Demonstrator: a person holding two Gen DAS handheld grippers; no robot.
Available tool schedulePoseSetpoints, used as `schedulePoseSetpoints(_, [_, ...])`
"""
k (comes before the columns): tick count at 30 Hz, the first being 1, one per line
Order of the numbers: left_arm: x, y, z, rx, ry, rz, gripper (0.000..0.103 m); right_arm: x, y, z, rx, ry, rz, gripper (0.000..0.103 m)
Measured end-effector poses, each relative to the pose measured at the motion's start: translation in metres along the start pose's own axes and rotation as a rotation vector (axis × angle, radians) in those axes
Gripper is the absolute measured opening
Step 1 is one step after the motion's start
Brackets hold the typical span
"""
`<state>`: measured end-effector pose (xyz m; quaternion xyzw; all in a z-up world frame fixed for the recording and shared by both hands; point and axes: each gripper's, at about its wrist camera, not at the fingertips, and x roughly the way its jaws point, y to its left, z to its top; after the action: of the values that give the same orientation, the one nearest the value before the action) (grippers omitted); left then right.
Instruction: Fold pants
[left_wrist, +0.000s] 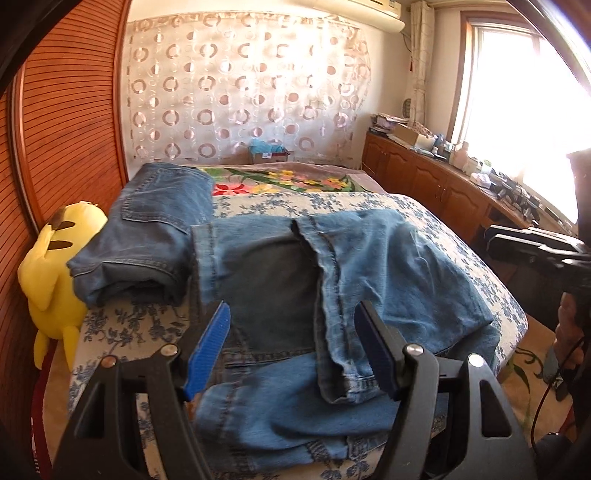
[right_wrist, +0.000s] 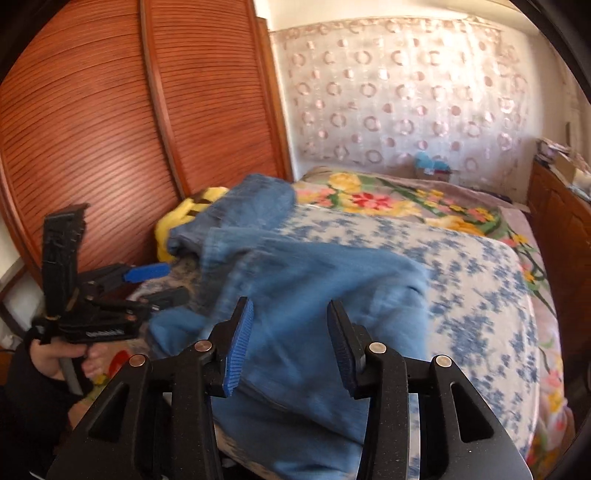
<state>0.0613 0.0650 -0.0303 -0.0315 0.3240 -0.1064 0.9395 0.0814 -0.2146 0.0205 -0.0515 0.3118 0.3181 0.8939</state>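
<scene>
The light-blue jeans (left_wrist: 332, 295) lie on the flower-print bed (left_wrist: 461, 221), filling the middle of the left wrist view, legs already doubled back so the hems sit over the dark seat area. I judge 1 fold done, with at least 1 more left plus squaring up (the upper leg lies askew). A darker folded pair (left_wrist: 147, 229) rests at 10 o'clock, beside a yellow plush toy (left_wrist: 55, 266) at 9 o'clock. The left gripper (left_wrist: 295, 350) hangs over the denim, jaws parted, grasping nothing. The right gripper (right_wrist: 290, 347) is likewise released, pads apart over blurred cloth, nothing pinched.
</scene>
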Motion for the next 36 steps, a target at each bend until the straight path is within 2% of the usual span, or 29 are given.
schedulePoseSetpoints(6, [0.022, -0.013, 0.011, 0.029, 0.033, -0.024, 0.070, 0.019, -0.038, -0.034, 0.044, 0.077, -0.105, 0.042])
schedulePoseSetpoints(11, [0.046, -0.021, 0.028, 0.064, 0.048, -0.016, 0.070, 0.036, -0.053, -0.061, 0.067, 0.127, -0.118, 0.042])
schedulePoseSetpoints(17, [0.076, -0.018, 0.056, 0.066, 0.067, -0.027, 0.069, 0.043, -0.056, -0.076, 0.084, 0.136, -0.112, 0.042])
schedulePoseSetpoints(23, [0.107, -0.011, 0.071, 0.039, 0.122, -0.069, 0.053, 0.041, -0.056, -0.081, 0.086, 0.117, -0.120, 0.043])
schedulePoseSetpoints(29, [0.120, -0.013, 0.077, 0.043, 0.157, -0.062, 0.042, 0.028, -0.061, -0.084, 0.116, 0.100, -0.130, 0.045])
schedulePoseSetpoints(36, [0.124, -0.009, 0.079, 0.030, 0.170, -0.045, 0.040, 0.002, -0.061, -0.094, 0.132, 0.103, -0.124, 0.045])
